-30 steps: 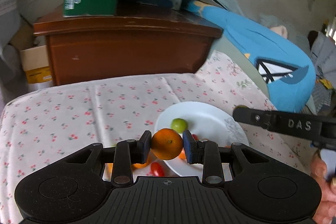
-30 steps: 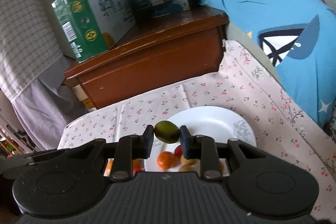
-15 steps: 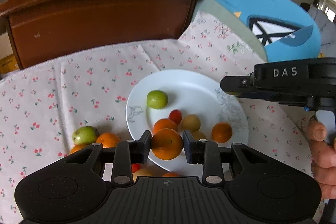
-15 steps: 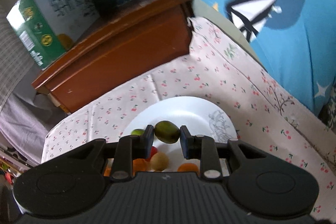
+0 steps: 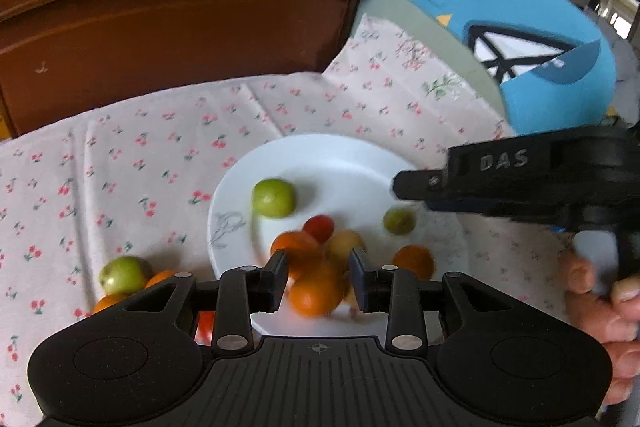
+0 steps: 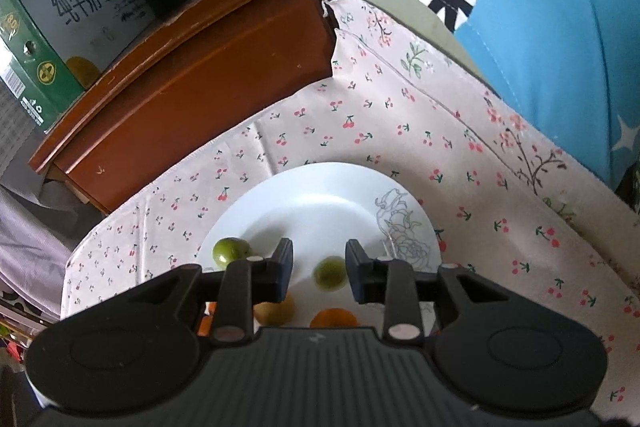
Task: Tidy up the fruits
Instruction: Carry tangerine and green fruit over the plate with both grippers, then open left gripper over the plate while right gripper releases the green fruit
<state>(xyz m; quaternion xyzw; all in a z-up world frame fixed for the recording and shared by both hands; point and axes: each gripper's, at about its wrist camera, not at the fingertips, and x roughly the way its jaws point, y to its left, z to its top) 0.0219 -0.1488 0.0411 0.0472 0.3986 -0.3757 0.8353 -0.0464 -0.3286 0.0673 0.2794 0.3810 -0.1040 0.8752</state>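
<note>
Dropping fruit onto the plate (image 5: pixel 240 187) is the step I judge to be in hand, and both tools look to be at the release. My left gripper (image 5: pixel 318 277) has its jaws spread wider than the orange (image 5: pixel 316 293) between them; the orange is smeared with motion, so I think it is free and falling or rolling onto the near rim, though the blur leaves me unsure whether a pad is touching it. My right gripper (image 6: pixel 319 269) is spread too, and the small green fruit (image 6: pixel 330 273) lies on the plate beneath the gap, apart from both pads. To do this well I would keep both sets of jaws wide and lift straight up — a sideways sweep could knock the pile. The orange sits close to the plate's near edge, just beside the other orange fruit, the cherry tomato (image 5: pixel 319 228) and a yellowish one, so it could roll off onto the cloth (image 5: pixel 120 155) if nudged. Another green fruit (image 5: pixel 274 197) rests alone toward the plate's left side. Off the plate, on the cloth to the left, a green fruit (image 5: pixel 123 273) and some orange ones wait — my left gripper is nearer to those.
</note>
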